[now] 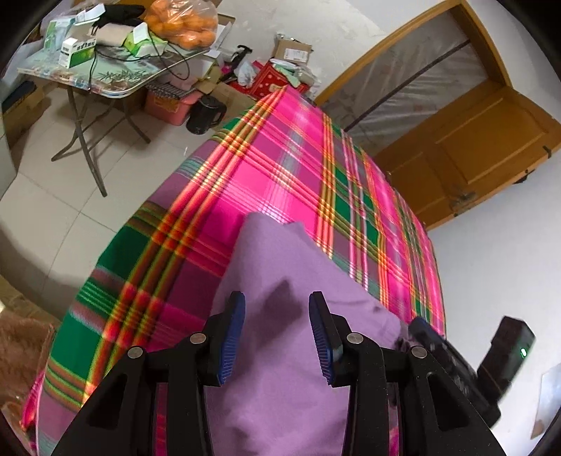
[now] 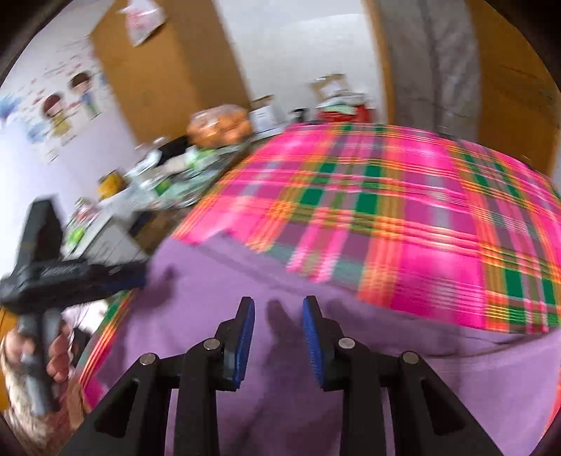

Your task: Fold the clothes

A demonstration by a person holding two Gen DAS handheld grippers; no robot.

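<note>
A purple garment lies on a bed with a pink, green and orange plaid cover. My left gripper hovers open just above the garment, with nothing between its blue pads. The right gripper's body shows at the lower right of this view. In the right wrist view the same purple garment spreads across the near part of the plaid cover. My right gripper is open over it, holding nothing. The left gripper, held by a hand, reaches in from the left at the cloth's edge.
A folding table stands beyond the bed, loaded with boxes and a bag of oranges. A black kettle and cartons sit on the tiled floor. A wooden door is at the right. The right wrist view is blurred.
</note>
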